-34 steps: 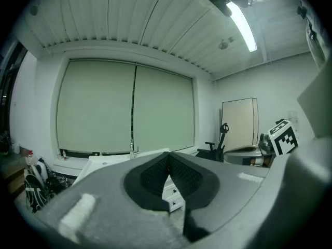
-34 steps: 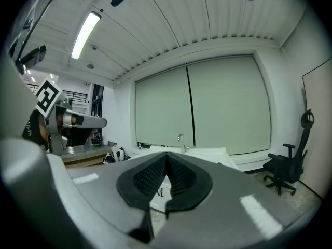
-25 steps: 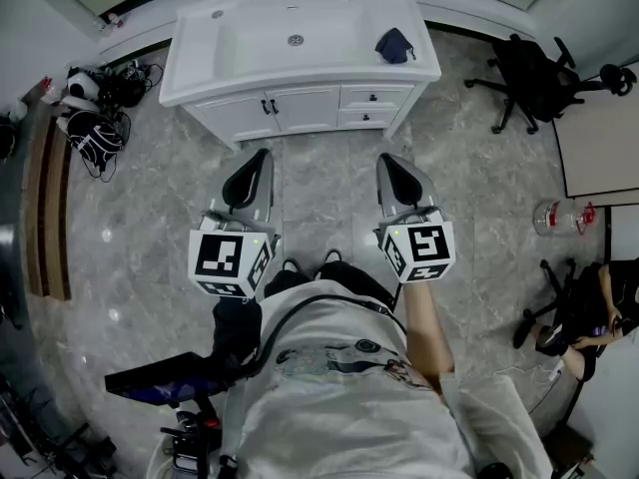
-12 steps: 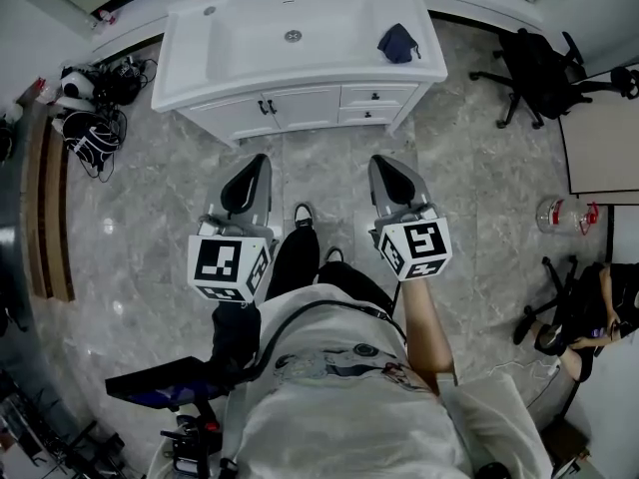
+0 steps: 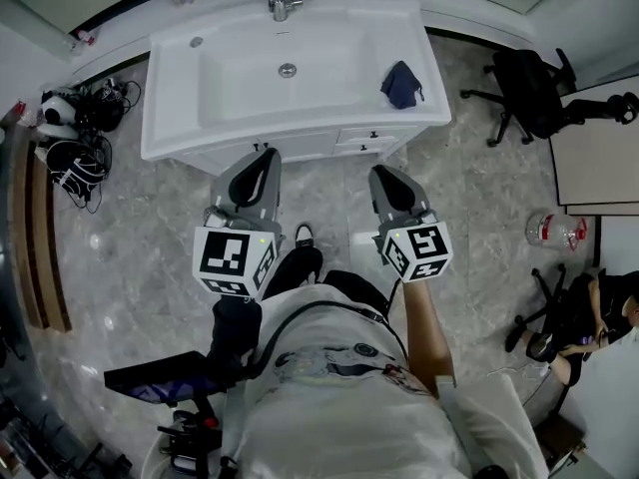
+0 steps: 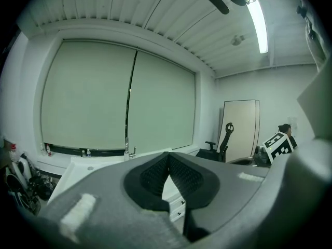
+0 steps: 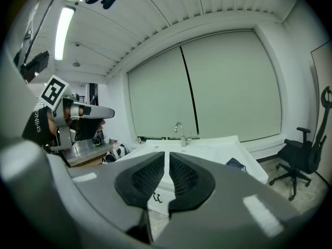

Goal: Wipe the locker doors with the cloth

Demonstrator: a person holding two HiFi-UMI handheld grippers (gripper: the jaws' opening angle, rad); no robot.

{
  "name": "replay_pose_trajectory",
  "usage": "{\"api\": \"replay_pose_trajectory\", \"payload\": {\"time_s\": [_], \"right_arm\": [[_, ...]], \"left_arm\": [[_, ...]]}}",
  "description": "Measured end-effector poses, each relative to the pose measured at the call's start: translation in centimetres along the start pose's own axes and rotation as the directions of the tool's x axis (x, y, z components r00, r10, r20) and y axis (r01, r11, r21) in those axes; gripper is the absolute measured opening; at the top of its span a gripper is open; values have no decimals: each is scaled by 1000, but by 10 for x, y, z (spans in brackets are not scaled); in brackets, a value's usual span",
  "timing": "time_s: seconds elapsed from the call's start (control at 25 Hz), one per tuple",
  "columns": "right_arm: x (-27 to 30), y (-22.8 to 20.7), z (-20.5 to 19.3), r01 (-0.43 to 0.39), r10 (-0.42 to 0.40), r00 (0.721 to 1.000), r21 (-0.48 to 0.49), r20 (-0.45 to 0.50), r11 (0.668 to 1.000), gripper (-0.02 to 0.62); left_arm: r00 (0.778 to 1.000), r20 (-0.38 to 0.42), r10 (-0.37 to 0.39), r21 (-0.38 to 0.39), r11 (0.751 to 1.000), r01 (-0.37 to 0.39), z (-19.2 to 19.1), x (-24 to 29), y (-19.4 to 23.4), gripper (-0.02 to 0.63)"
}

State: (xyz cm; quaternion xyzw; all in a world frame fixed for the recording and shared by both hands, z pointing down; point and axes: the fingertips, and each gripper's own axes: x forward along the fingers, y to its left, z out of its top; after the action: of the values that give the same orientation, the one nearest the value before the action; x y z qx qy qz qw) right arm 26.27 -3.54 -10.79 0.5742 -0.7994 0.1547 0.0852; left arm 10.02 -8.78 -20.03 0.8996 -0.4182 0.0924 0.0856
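Grippers empty, we face the vanity (image 5: 175, 146): left gripper (image 5: 262, 154) jaws closed, right gripper (image 5: 382, 172) jaws just parted to a bare slit, likely for the dark cloth (image 5: 401, 83) lying on the worktop (image 5: 431, 108) beside the basin (image 5: 250, 78).

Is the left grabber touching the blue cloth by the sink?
Apart. The head view shows the left gripper at the vanity's front edge and the dark blue cloth beyond the basin.
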Motion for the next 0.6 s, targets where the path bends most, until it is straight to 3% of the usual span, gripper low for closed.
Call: {"api": "replay_pose_trajectory", "payload": {"time_s": [0.16,0.32,0.6], "right_arm": [[42,-20,4,19,-19,999,14,-37,1000,53],[79,-58,-18,47,-44,991,17,-127,999,93],[170,-203,-67,138,-124,944,24,-307,990,198]], "left_arm": [[1000,-12,-29,1,1000,29,10,36,25,2],[998,-54,-42,-21,999,41,-1,68,38,2],[994,-107,25,-32,999,-28,-9,137,65,2]]}}
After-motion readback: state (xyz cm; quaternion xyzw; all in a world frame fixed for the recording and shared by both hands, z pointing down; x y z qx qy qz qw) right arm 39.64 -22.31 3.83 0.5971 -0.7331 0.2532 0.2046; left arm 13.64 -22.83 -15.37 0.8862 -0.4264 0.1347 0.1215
